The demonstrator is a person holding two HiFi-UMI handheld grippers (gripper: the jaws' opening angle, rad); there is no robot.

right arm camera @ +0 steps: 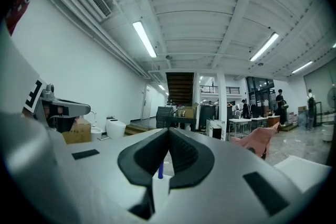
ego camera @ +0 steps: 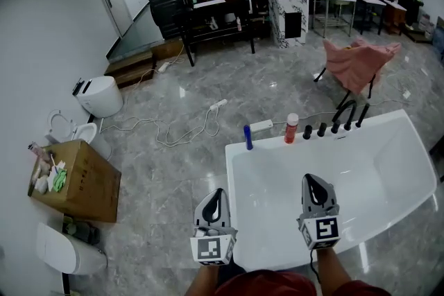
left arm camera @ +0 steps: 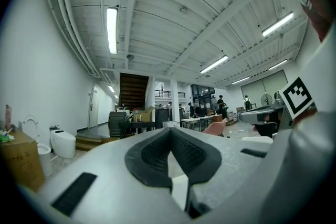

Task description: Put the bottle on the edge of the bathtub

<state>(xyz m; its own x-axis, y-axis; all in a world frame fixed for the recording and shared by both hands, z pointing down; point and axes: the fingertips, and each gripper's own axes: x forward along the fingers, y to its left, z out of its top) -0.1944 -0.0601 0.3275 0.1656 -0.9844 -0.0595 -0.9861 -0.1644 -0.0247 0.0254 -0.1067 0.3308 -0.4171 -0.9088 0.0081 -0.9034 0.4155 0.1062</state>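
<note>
A white bathtub [ego camera: 239,232] fills the lower right of the head view. On its far rim stand a red bottle [ego camera: 291,129] with a white cap and a slim blue bottle [ego camera: 248,137], both upright. My left gripper [ego camera: 218,193] hovers over the tub's near left part with its jaws together and nothing in them. Over the tub's middle, my right gripper [ego camera: 311,179] is likewise shut and empty, well short of the bottles. In the right gripper view the blue bottle [right arm camera: 160,170] shows low between the closed pads of that gripper [right arm camera: 169,131]. The left gripper [left arm camera: 170,131] points into the room.
Black faucet fittings [ego camera: 340,123] line the far rim right of the red bottle. A cardboard box [ego camera: 80,184] and toilets [ego camera: 100,95] stand at the left. Cables [ego camera: 184,132] lie on the floor. A pink cloth [ego camera: 359,62] hangs over a stand beyond the tub.
</note>
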